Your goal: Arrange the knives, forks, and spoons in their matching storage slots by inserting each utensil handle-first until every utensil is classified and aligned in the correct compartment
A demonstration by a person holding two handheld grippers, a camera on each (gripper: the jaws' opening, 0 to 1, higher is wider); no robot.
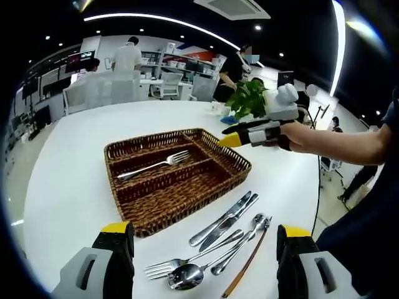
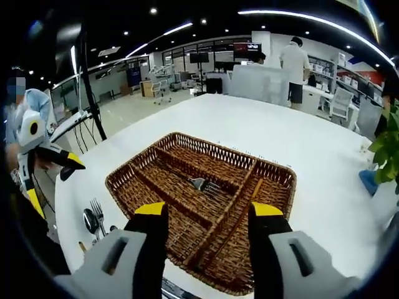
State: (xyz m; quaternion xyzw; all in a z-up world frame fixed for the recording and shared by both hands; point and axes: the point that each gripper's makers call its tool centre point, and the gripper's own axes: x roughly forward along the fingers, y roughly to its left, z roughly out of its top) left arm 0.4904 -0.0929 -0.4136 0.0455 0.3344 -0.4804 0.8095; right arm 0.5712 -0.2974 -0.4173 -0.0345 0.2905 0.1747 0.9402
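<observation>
An open office is seen beyond the white table [image 1: 75,193]: desks, chairs [image 1: 167,84], ceiling light strips [image 1: 156,18] and a potted plant [image 1: 246,99].

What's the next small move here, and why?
Probably lower the open left gripper onto the loose fork on the table in front of it. One fork already lies in the basket, and the right gripper hovers open over it, holding nothing.
</observation>
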